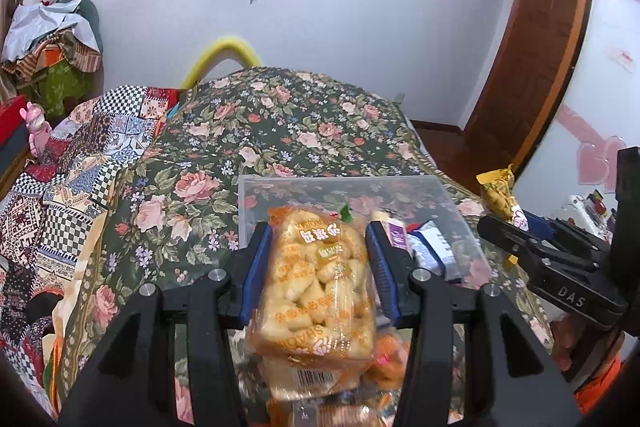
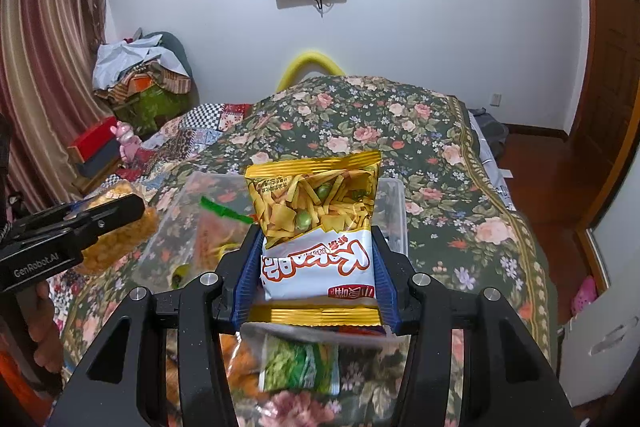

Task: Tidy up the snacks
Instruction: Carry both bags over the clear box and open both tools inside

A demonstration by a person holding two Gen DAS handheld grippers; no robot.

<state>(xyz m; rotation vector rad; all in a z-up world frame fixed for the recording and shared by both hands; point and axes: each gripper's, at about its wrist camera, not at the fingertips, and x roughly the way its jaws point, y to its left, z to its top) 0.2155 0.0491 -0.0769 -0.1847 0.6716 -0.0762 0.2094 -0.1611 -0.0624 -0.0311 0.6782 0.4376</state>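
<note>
Showing gold-edged white mix packet (image 2: pixel 316 227), clear orange puff bag (image 1: pixel 320 287).

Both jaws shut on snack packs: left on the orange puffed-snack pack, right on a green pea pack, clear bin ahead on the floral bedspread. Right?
Not quite. The right gripper holds the yellow-and-white chips pack, as the right wrist view shows; a green pack lies below it on the bedspread. The rest stands.

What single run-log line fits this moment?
left gripper: shut on puff pack | right gripper: shut on chip bag | bin: beneath
</note>
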